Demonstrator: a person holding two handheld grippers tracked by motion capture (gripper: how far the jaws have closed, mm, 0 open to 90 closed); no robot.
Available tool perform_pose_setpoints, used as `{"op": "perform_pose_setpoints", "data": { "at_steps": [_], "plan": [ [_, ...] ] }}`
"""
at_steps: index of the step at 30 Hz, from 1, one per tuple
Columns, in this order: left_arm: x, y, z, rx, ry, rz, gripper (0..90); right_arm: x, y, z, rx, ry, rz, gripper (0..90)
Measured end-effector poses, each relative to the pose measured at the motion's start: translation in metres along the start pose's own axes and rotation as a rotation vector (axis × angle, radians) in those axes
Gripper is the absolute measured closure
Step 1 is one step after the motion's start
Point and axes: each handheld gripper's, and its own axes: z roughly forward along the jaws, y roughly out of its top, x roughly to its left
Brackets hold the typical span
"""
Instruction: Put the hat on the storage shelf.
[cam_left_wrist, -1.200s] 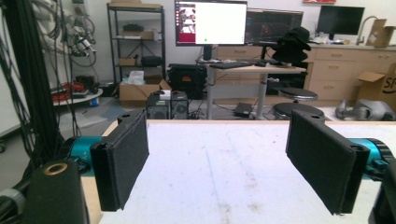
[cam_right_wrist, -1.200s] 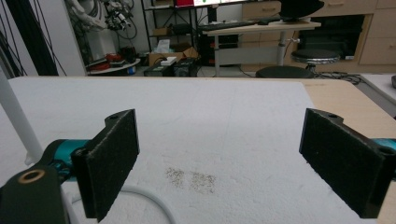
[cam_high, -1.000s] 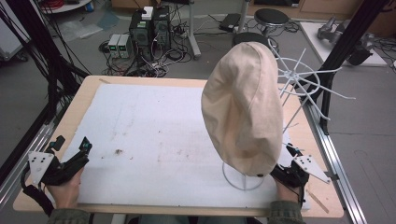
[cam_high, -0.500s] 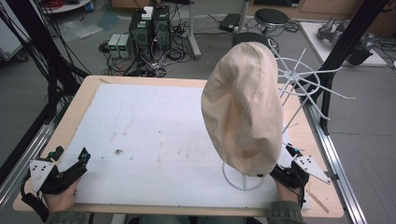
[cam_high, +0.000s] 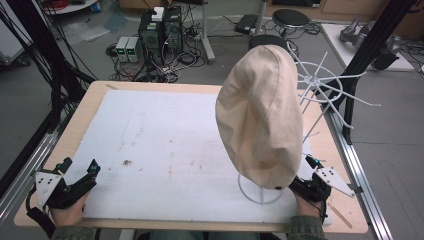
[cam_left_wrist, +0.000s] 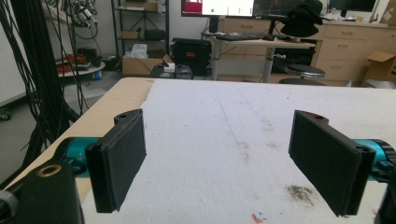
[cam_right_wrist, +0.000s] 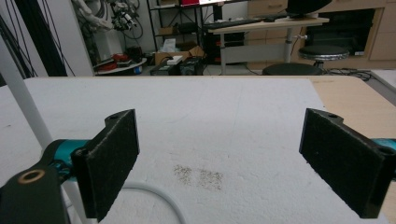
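Two tongs, left (cam_high: 80, 176) and right (cam_high: 311, 176), jaws wide apart, holding nothing, at the table's (cam_high: 90, 105) near corners. Beige hat (cam_high: 260, 115) hung on white rack (cam_high: 320, 82); probably finished or unstarted.

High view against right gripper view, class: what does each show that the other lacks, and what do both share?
High view alone: the beige hat on the white rack, and the left claw at the table's near left corner. Right gripper view alone: the right claw seen close, jaws wide apart with nothing between, and the desk beyond. Both: the white mat and the rack's base ring.
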Motion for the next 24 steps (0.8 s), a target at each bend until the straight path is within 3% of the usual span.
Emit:
{"op": "perform_pose_setpoints", "data": {
  "at_steps": [24],
  "plan": [
    [0.0027,0.0005,-0.0027,-0.012,0.013,-0.036,19.3,0.0,-0.0002,-0.0019,0.0,-0.003,0.017,11.2]
  ]
}}
